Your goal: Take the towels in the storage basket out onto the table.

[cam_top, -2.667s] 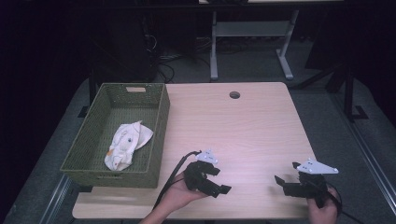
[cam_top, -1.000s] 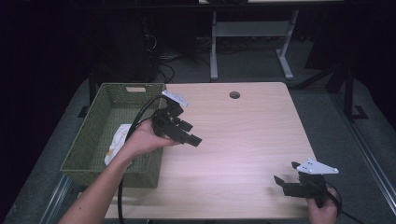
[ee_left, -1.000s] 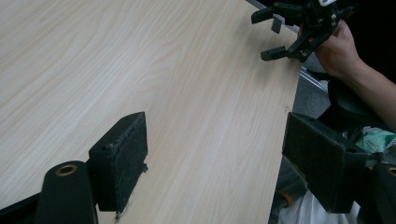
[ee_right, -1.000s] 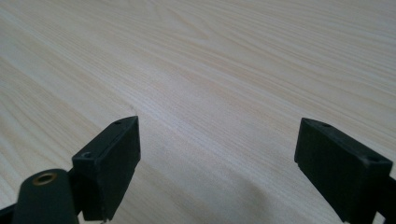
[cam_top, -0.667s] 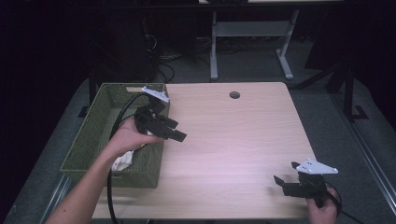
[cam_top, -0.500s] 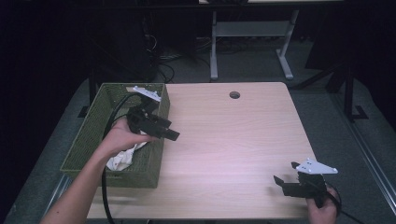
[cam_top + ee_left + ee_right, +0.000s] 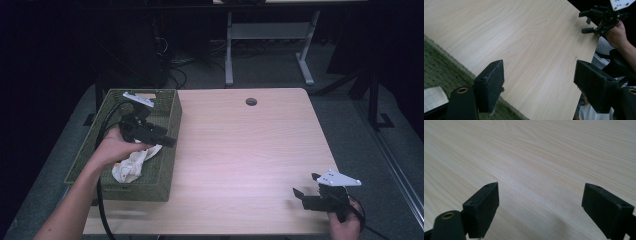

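Nothing is grasped yet. The left gripper (image 7: 159, 138), jaws spread and empty, hovers over the green woven basket (image 7: 165, 170) where a crumpled white cloth (image 7: 131, 167) lies. The right gripper (image 7: 303, 194) rests released on the bare worktop (image 7: 240, 150).

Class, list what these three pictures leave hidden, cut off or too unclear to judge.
- Cloth, high view: partly hidden by the left hand; its kind is unclear.
- Basket floor, high view: mostly behind the left gripper and arm.
- White scrap, left gripper view: cut by the edge, unidentifiable.
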A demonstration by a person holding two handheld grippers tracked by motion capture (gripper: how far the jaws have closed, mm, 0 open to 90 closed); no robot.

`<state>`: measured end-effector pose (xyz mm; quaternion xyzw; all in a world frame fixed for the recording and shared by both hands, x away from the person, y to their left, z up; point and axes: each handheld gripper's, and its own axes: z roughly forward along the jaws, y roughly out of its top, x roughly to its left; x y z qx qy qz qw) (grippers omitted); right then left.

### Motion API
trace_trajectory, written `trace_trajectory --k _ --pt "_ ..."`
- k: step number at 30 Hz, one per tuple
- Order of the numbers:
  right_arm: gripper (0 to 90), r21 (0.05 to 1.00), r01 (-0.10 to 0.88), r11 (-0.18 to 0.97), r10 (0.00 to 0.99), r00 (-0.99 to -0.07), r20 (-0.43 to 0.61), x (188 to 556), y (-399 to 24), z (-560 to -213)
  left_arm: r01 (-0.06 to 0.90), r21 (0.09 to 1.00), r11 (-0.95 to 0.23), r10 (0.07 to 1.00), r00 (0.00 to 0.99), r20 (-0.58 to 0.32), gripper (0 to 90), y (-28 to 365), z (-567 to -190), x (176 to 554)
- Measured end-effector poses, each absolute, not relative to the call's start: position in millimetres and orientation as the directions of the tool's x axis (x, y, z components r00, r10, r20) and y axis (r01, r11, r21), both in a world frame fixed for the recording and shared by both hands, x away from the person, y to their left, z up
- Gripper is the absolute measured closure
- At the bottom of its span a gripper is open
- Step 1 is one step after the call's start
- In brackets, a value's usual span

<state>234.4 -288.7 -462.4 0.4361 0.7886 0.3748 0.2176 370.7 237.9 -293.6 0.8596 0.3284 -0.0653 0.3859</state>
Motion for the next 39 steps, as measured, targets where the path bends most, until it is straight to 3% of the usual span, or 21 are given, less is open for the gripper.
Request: trace_trajectory --k 26,39 --pt "14.0 0.782 0.520 0.343 0.850 -0.527 -0.022 234.6 -288.3 -461.7 0.733 0.576 -0.360 0.624 0.649 -0.436 25.6 305.6 -317.7 380.4" --pt "14.0 0.785 0.520 0.337 0.850 -0.526 -0.017 233.8 -289.0 -461.2 0.782 0.532 -0.326 0.696 0.579 -0.425 25.8 329.0 -335.2 385.0"
